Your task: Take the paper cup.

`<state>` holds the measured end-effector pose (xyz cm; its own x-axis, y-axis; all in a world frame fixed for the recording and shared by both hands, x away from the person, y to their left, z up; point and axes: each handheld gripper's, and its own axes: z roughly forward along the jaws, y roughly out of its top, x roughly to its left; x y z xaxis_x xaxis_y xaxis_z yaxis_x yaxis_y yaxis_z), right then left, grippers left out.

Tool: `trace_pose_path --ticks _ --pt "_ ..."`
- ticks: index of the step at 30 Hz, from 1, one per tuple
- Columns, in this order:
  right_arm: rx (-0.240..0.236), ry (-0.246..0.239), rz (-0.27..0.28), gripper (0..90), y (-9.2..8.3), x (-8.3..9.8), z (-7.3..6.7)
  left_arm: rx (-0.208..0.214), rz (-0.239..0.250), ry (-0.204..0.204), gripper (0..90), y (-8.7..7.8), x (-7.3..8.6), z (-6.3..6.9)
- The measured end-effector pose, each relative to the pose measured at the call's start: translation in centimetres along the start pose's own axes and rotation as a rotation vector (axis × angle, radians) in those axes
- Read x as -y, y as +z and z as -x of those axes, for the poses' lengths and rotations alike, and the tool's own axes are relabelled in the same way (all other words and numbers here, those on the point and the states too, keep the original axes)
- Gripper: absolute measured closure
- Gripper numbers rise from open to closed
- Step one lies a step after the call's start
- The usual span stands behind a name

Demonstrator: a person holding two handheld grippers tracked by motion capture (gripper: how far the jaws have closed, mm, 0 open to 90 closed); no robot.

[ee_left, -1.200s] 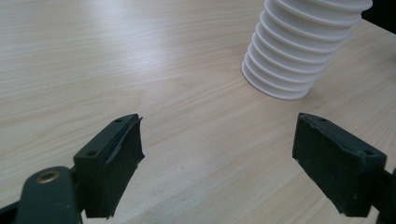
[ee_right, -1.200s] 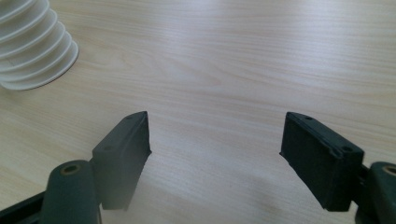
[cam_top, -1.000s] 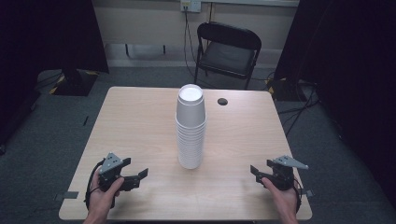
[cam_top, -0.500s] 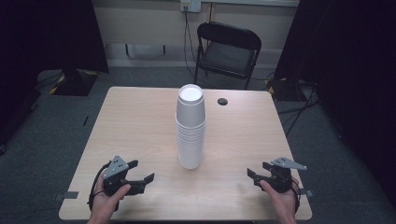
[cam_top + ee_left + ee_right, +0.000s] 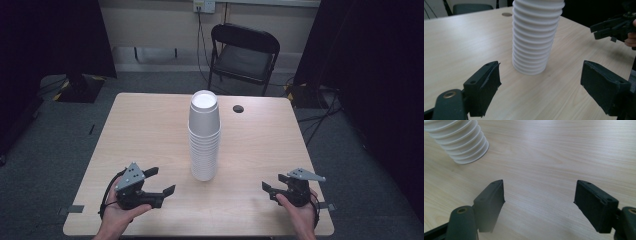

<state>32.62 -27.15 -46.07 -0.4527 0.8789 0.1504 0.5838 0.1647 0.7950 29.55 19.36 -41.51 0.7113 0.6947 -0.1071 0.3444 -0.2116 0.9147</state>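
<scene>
A tall stack of white cups [image 5: 204, 135] stands upside down at the middle of the wooden table [image 5: 150, 130]. My left gripper [image 5: 161, 181] is near the front left edge, open, jaws pointing right toward the stack [image 5: 536, 37], a short way from it and holding nothing. My right gripper [image 5: 272, 184] is near the front right edge, open and empty, jaws pointing left. The stack's base [image 5: 461, 142] sits at the upper left of the right gripper view. The right gripper [image 5: 610, 27] also appears far off in the left gripper view.
A small dark round hole [image 5: 238, 108] lies in the table behind the stack. A black folding chair [image 5: 243, 52] stands beyond the far edge. Cables trail on the grey floor [image 5: 330, 117] to the right.
My left gripper has moved right and a little forward toward the cup stack, turning its jaws toward it. The right gripper has shifted slightly left. Both stay open.
</scene>
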Motion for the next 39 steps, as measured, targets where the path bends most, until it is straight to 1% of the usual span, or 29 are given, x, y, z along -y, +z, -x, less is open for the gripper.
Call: trace_pose_path --ticks 1,2,3,4,6,8,9,11,12,13,14,15,16,20,21,22,23,24,26,28,30,33,35,36,37,39 --pt "-0.006 0.003 -0.010 23.6 0.1 0.1 -0.1 0.005 0.017 0.011 15.7 -0.1 -0.5 0.3" --pt "-0.006 0.003 -0.010 23.6 0.1 0.1 -0.1 0.005 0.017 0.011 15.7 -0.1 -0.5 0.3" --pt "-0.008 -0.001 -0.009 23.6 0.2 0.1 -0.3 0.004 0.032 0.031 15.7 -0.2 -1.1 0.3" --pt "-0.008 -0.001 -0.009 23.6 0.2 0.1 -0.3 0.004 0.032 0.031 15.7 -0.2 -1.1 0.3" --pt "-0.010 -0.006 -0.001 23.7 0.1 0.0 -0.4 0.017 0.056 0.029 15.8 -0.2 -1.7 0.1" --pt "0.001 -0.007 0.006 24.2 0.0 -0.1 -0.5 0.005 0.059 0.029 16.8 -0.2 -2.1 -0.2" --pt "0.002 -0.006 0.011 24.2 0.0 -0.1 -0.4 0.001 0.069 0.016 18.2 -0.1 -2.3 -0.3" --pt "0.000 -0.003 0.016 24.2 0.0 -0.1 -0.4 0.020 0.062 0.009 16.7 0.1 -2.8 -0.7" --pt "-0.003 -0.003 0.016 24.2 0.0 -0.1 -0.3 0.038 0.072 0.008 16.0 0.3 -3.4 -1.0" --pt "-0.003 -0.003 0.016 24.2 0.0 -0.1 -0.3 0.038 0.072 0.008 15.5 0.3 -3.4 -1.0" --pt "0.000 -0.004 0.017 24.2 0.0 0.0 -0.4 0.047 0.078 -0.001 15.5 0.5 -3.7 -1.1" --pt "-0.003 -0.004 0.015 24.2 0.0 0.0 -0.4 0.053 0.083 0.002 15.6 0.6 -3.9 -1.1" --pt "-0.003 -0.003 0.014 24.1 0.0 0.0 -0.4 0.049 0.085 0.015 15.6 0.7 -4.1 -1.1" --pt "-0.005 -0.009 0.008 24.6 0.3 0.0 -0.5 0.054 0.104 0.034 15.7 0.9 -5.2 -0.9" --pt "-0.007 -0.010 0.004 24.6 0.4 -0.1 -0.5 0.055 0.117 0.043 15.7 0.9 -5.5 -0.9" --pt "-0.010 -0.011 0.004 24.4 0.5 -0.1 -0.5 0.050 0.126 0.045 15.8 0.8 -5.9 -0.9" --pt "-0.011 -0.013 0.006 24.3 0.6 -0.1 -0.5 0.050 0.139 0.036 15.8 0.8 -6.3 -0.8" --pt "-0.012 -0.013 0.006 24.3 0.6 -0.1 -0.5 0.051 0.142 0.046 15.8 0.8 -6.7 -0.9" --pt "-0.013 -0.014 0.005 24.0 0.7 -0.1 -0.5 0.063 0.154 0.031 15.8 0.7 -7.5 -1.0" --pt "-0.016 -0.014 0.007 24.0 0.6 -0.1 -0.5 0.064 0.164 0.044 15.7 0.7 -8.1 -1.0" --pt "-0.012 -0.014 0.008 24.0 0.5 -0.1 -0.6 0.069 0.172 0.045 15.6 0.7 -8.7 -1.0" --pt "-0.014 -0.013 0.005 24.0 0.5 -0.1 -0.6 0.083 0.166 0.054 15.5 1.0 -9.5 -1.1" --pt "-0.020 -0.008 -0.007 23.8 0.6 0.0 -0.5 0.119 0.166 0.071 15.6 1.3 -10.0 -1.0" --pt "-0.023 -0.009 -0.011 23.9 0.7 0.0 -0.5 0.115 0.158 0.081 15.6 1.4 -10.2 -0.9" --pt "-0.030 -0.009 -0.018 23.8 0.7 0.0 -0.5 0.115 0.166 0.084 15.6 1.5 -10.4 -0.8" --pt "-0.027 -0.015 -0.019 24.0 0.8 0.0 -0.5 0.116 0.175 0.086 15.6 1.6 -10.8 -0.7"
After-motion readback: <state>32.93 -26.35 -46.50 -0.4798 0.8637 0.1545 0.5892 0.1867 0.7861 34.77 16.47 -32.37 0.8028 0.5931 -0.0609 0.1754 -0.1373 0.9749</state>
